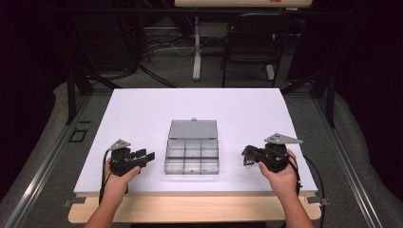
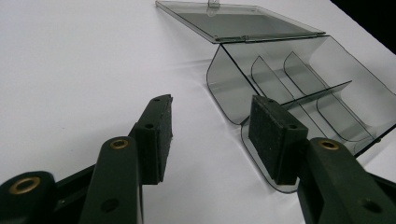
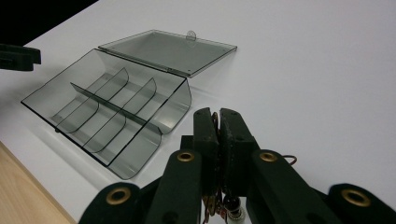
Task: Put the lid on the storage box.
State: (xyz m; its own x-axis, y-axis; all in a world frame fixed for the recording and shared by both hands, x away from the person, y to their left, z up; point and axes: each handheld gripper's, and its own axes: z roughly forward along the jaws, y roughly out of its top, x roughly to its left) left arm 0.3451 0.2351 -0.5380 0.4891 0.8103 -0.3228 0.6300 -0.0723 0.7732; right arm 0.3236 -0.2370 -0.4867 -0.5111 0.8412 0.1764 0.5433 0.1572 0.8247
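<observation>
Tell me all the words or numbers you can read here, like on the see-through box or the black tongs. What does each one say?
None can be read.
Compartment box: clear grey plastic, no label or print.
Its open lid: plain, no writing.
Left tongs and right tongs: plain black with brass screws, no lettering.
Orange marks at the top edge of the high view: too small and cut off to read.

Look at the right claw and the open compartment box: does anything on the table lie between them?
Nothing visible does. The right claw, shut on a small wiry item, hangs beside the open compartment box, with bare white table between them. The lid lies flat behind the box, and the compartments look empty.
</observation>
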